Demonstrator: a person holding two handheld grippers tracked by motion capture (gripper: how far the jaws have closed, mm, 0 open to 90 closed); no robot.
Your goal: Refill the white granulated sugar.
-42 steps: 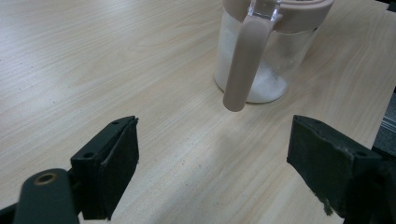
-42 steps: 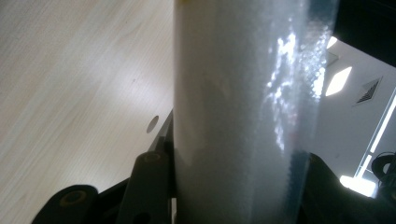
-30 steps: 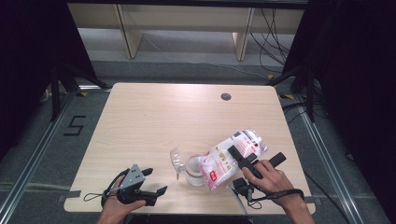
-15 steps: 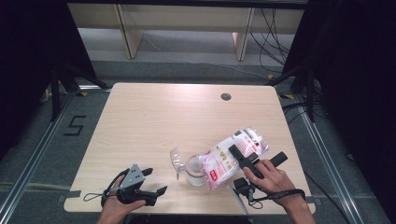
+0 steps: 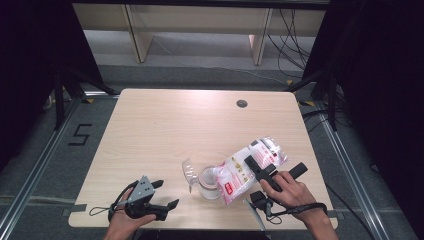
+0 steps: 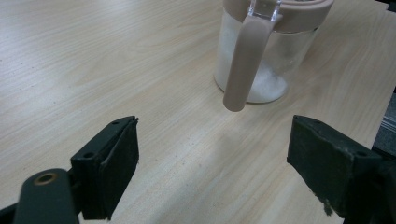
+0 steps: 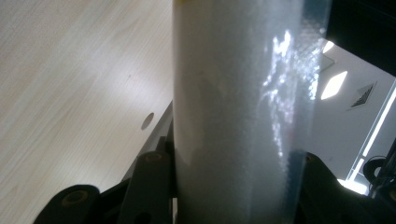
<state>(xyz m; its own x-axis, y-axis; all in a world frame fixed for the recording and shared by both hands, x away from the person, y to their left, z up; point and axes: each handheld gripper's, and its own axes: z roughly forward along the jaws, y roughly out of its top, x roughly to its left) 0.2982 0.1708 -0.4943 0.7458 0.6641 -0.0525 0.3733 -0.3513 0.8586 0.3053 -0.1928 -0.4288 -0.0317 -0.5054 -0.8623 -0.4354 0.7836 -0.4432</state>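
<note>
On the wooden bench [image 5: 165,130], near the middle of its near edge, stands a clear jar [image 5: 209,182] with a beige lid ring and a beige handle [image 6: 243,65]; its clear lid flap [image 5: 189,171] is open toward the left. There is already a layer of white grains at the bottom of the jar. The right gripper [image 5: 264,174] holds a plastic bag of white grains [image 5: 252,165], printed white, pink and red, tilted with its lower end over the mouth of the jar; in the right gripper view the bag stands between the two jaws, which are closed on it. The left gripper [image 5: 150,199] rests near the near left corner of the bench, its jaws wide apart with nothing between them, pointing toward the jar but well apart from it. The step seems to be pouring from the bag into the jar. The risk, I think, is that the bag mouth is wider than the opening and the grains fall on the bench, or that the bag pushes the jar, because nothing holds the jar steady. The smooth plastic could also slip in the jaws.
</note>
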